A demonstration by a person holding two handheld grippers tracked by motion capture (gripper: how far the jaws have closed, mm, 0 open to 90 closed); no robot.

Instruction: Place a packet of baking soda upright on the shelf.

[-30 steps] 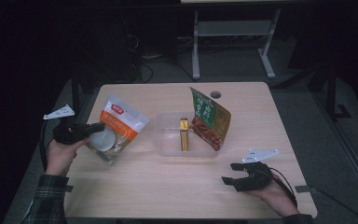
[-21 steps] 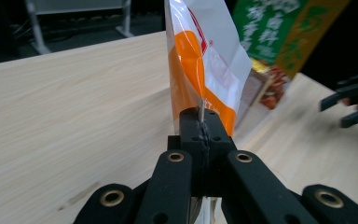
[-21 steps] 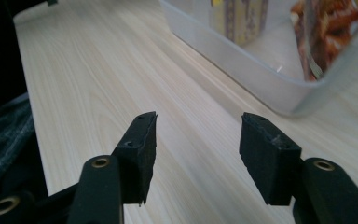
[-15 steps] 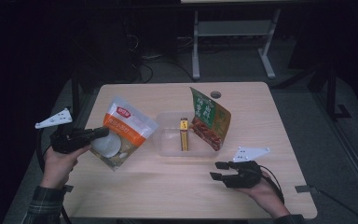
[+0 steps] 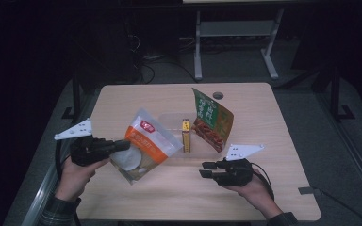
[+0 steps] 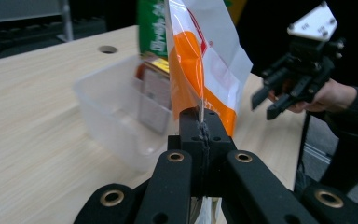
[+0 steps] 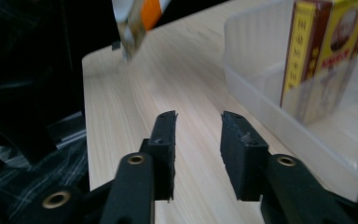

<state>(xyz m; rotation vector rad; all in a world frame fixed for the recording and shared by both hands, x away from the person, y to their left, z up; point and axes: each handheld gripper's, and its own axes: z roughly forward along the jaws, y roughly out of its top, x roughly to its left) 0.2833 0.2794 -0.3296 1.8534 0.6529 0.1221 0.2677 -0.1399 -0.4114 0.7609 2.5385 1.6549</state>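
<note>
Currently the orange-and-white plastic snack pouch (image 5: 143,147) hangs tilted left of the clear plastic tub (image 5: 169,123), off the wooden surface (image 5: 273,141), its edge pinched in the left gripper (image 6: 201,135), whose jaws are fully closed on it. Right of the tub, the right gripper (image 7: 198,140) has just been narrowing, jaws partly apart, nothing between them; the pouch lies well beyond its tips.

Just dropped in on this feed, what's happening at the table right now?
A person works with a gripper in each hand. The left gripper has its jaws shut on the edge of an orange and white snack bag, held above the table beside a clear plastic bin. A yellow box and a green and red bag stand in the bin. The right gripper holds nothing; its jaws have just been closing, with a gap between them.
</note>
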